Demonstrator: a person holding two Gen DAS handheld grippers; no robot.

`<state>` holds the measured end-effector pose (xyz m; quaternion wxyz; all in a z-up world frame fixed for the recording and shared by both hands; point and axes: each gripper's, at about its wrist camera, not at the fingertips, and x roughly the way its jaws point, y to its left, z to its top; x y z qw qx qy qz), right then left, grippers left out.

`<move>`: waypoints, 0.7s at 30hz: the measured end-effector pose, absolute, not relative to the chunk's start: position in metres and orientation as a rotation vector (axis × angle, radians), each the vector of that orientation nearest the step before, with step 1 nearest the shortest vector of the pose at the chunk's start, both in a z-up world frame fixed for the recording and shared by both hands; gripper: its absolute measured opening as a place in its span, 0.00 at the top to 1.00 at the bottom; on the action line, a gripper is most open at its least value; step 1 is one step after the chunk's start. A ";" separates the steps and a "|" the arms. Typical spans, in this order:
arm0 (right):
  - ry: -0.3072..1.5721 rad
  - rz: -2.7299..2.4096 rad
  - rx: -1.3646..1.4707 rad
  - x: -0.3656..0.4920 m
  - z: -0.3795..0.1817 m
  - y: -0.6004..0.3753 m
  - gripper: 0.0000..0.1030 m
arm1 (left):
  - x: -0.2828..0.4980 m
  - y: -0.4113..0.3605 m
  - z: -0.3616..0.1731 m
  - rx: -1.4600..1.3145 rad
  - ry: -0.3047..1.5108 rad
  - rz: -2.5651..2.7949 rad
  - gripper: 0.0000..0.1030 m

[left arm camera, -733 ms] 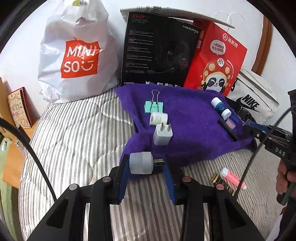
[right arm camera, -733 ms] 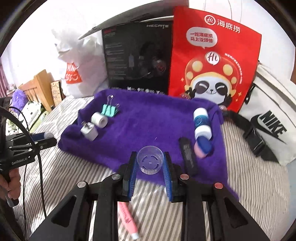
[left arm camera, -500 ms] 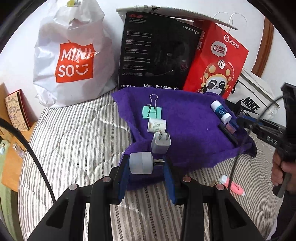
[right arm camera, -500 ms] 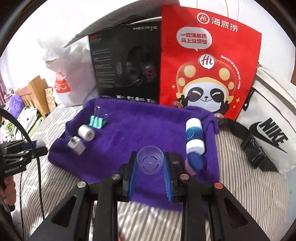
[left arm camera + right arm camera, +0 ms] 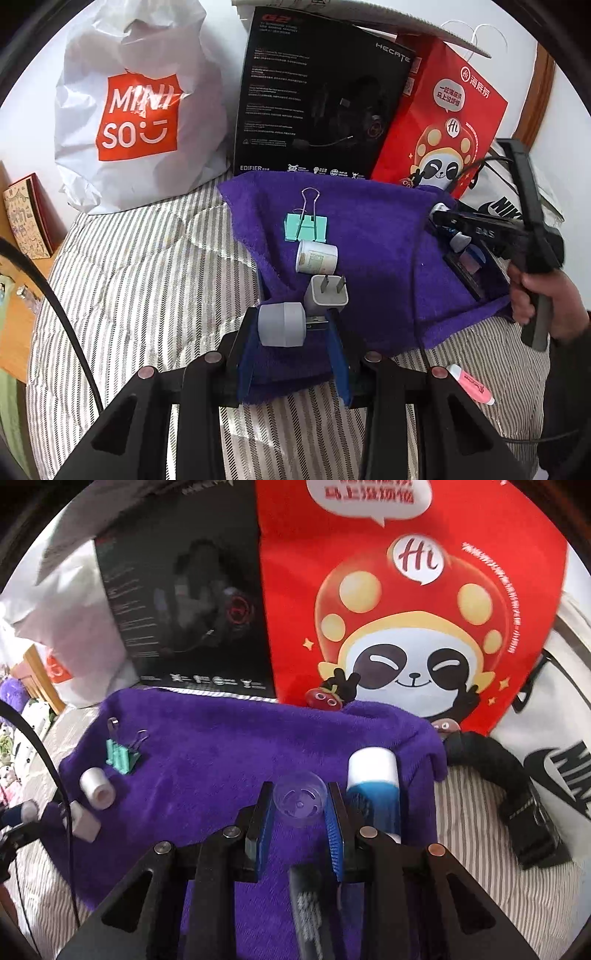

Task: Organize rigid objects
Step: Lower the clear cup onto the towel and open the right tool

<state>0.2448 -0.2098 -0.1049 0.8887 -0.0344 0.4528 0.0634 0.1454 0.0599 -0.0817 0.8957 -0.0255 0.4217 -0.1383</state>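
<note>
A purple towel [image 5: 373, 236] lies on the striped bed. On it in the left wrist view are a green binder clip [image 5: 306, 226], a white roll [image 5: 317, 257] and a white plug adapter [image 5: 327, 293]. My left gripper [image 5: 291, 325] is shut on a grey USB device [image 5: 282, 324] over the towel's near edge, just before the adapter. My right gripper [image 5: 300, 805] is shut on a clear plastic cap [image 5: 300, 804] above the towel [image 5: 229, 746], beside a blue and white tube [image 5: 373, 786]. A black stick [image 5: 306, 904] lies under it.
A Miniso bag [image 5: 136, 107], a black headset box [image 5: 321, 99], a red panda bag [image 5: 413, 602] and a Nike bag [image 5: 554, 738] stand behind the towel. A pink highlighter [image 5: 471, 384] lies on the bed [image 5: 147, 280]. A black strap [image 5: 509, 786] lies at the right.
Both grippers have moved forward over the towel with their loads. The right gripper now sits next to the blue and white tube; the left has closed in on the plug adapter.
</note>
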 end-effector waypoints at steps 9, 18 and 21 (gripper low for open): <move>1.053 0.125 -0.099 0.277 -0.126 -0.205 0.74 | 0.150 0.060 -0.087 -0.072 0.876 -0.299 0.67; 1.105 0.133 -0.104 0.283 -0.133 -0.205 0.73 | 0.151 0.059 -0.085 -0.061 0.878 -0.300 0.67; 1.116 0.136 -0.128 0.286 -0.135 -0.205 0.66 | 0.149 0.057 -0.085 -0.048 0.881 -0.298 0.67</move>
